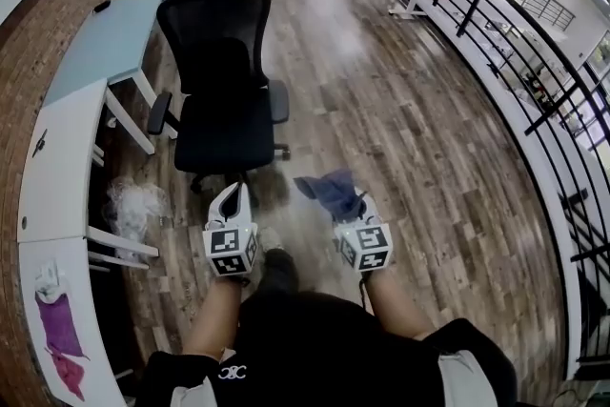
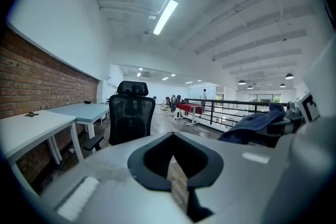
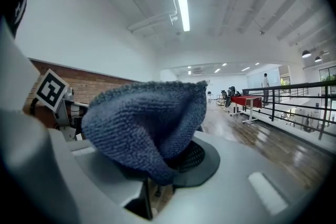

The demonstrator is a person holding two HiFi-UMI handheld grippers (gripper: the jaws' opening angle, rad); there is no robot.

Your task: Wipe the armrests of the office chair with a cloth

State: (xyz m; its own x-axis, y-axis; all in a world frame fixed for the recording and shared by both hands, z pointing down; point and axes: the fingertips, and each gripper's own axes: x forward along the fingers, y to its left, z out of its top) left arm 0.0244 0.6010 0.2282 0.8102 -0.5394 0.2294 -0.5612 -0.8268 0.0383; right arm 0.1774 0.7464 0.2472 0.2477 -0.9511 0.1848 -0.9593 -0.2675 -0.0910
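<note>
Two black padded armrests (image 1: pixel 159 112) untouched on the black mesh office chair (image 1: pixel 221 81), 12 o'clock, well apart from both claws | blue knitted cloth (image 1: pixel 329 191) at chair's 5 o'clock, pinched in right claw (image 1: pixel 345 205) | left claw (image 1: pixel 232 198) closed, empty, 6 o'clock | white tabletop (image 1: pixel 57 157) at 9 o'clock | judged: wiping not begun, both armrests left.
</note>
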